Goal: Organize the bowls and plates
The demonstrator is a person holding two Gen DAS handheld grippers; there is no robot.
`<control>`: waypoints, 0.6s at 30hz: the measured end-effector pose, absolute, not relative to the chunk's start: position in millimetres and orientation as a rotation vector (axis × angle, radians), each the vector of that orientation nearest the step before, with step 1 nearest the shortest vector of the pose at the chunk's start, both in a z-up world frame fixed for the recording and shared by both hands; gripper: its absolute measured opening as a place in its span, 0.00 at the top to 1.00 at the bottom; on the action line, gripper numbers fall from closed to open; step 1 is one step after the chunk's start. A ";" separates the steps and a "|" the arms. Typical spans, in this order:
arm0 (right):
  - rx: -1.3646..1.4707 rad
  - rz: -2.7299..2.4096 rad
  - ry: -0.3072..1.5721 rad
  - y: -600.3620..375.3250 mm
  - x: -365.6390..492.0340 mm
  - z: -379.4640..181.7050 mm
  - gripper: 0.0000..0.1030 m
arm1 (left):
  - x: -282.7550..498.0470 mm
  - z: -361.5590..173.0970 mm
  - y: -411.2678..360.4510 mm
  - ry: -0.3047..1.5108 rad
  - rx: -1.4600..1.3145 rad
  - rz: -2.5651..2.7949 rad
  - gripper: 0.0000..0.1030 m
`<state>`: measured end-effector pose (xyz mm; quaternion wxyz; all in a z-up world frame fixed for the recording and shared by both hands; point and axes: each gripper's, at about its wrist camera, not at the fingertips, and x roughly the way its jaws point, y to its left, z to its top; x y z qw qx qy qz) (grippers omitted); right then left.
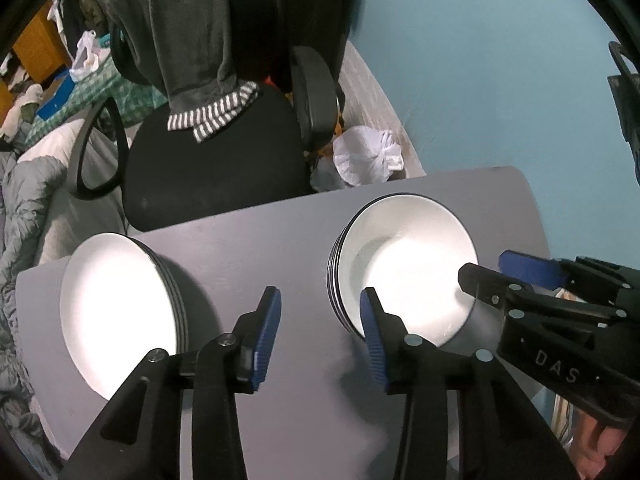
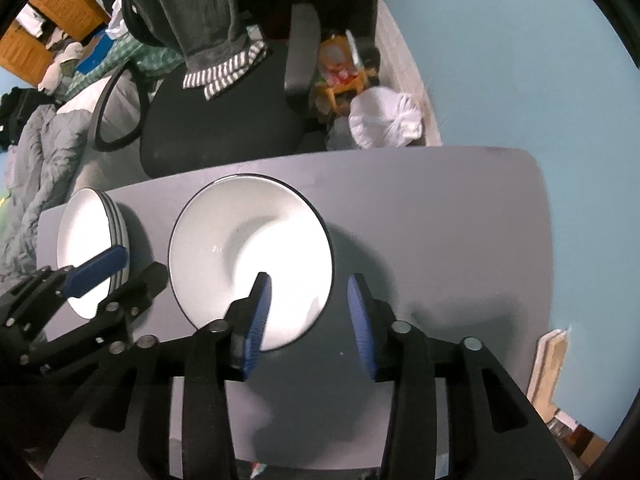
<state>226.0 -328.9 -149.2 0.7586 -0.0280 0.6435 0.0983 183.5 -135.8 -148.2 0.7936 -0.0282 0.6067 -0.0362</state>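
A stack of bowls (image 2: 250,256) sits mid-surface (image 2: 420,216), with a stack of plates (image 2: 90,248) at its nine o'clock. Both the right tongs (image 2: 310,316) and left tongs (image 1: 320,336) hover above, jaws apart and empty. An office chair (image 1: 212,160) stands at twelve.

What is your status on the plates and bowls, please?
Left gripper open, empty. Right gripper open, empty, above the bowl stack's near rim. Plate stack and bowls both on the grey table. Nothing in the way.
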 end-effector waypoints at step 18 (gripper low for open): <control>-0.075 0.132 1.254 -326.1 189.3 -92.5 0.48 | 146.4 -83.0 -115.9 1.163 0.024 -0.162 0.39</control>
